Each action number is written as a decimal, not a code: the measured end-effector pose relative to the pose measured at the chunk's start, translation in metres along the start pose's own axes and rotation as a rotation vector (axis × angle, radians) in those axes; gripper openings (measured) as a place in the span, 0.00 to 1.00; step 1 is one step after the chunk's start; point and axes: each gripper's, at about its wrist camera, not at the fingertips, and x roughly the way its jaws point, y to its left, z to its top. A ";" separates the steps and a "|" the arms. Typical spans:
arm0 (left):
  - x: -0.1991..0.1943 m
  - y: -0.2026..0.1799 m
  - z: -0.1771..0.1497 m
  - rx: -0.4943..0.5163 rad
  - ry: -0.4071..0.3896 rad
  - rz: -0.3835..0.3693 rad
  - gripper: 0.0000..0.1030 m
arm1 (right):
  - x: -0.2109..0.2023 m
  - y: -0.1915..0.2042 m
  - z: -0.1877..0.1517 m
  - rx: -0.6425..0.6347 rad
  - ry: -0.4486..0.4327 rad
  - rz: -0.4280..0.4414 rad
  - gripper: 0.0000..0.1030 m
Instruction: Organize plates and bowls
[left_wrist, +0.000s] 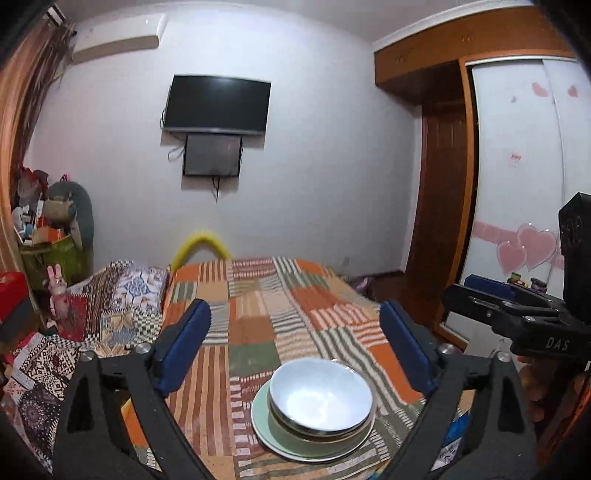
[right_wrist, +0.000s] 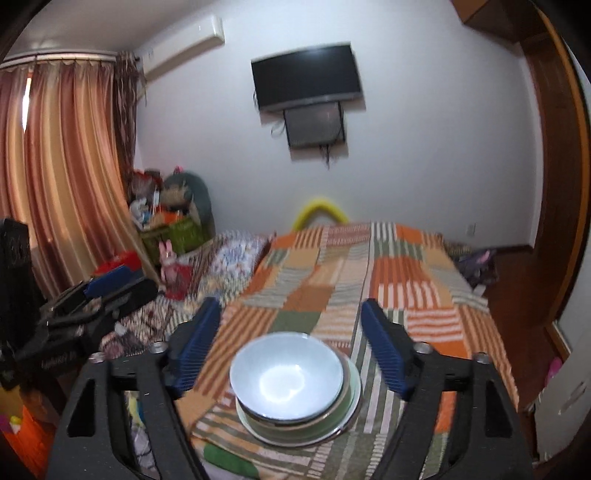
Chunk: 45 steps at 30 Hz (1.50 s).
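Note:
A pale blue bowl (left_wrist: 320, 395) sits on top of a stack of bowls and pale green plates (left_wrist: 266, 428) on the patchwork bedspread. In the right wrist view the same bowl (right_wrist: 286, 376) tops the plates (right_wrist: 351, 410). My left gripper (left_wrist: 295, 332) hovers above and behind the stack, its blue pads wide apart with nothing between them. My right gripper (right_wrist: 290, 328) also stands open and empty over the stack. The right gripper (left_wrist: 487, 291) shows at the right edge of the left wrist view. The left gripper (right_wrist: 110, 282) appears at the left of the right wrist view.
The striped orange and green bedspread (left_wrist: 266, 295) covers the bed. Patterned cushions (left_wrist: 129, 295) and a toy pile (left_wrist: 55, 236) lie to the left. A wardrobe (left_wrist: 517, 166) stands right. Two screens (left_wrist: 218, 105) hang on the far wall. Curtains (right_wrist: 62, 166) hang at the left.

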 end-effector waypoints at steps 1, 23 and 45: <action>-0.003 -0.001 0.001 0.000 -0.008 -0.004 0.96 | -0.004 0.002 0.001 -0.004 -0.021 -0.007 0.84; -0.022 -0.004 -0.004 -0.025 -0.057 -0.001 1.00 | -0.025 0.014 -0.005 -0.024 -0.122 -0.038 1.00; -0.021 -0.008 -0.006 -0.017 -0.043 -0.004 1.00 | -0.030 0.012 -0.008 -0.007 -0.121 -0.024 1.00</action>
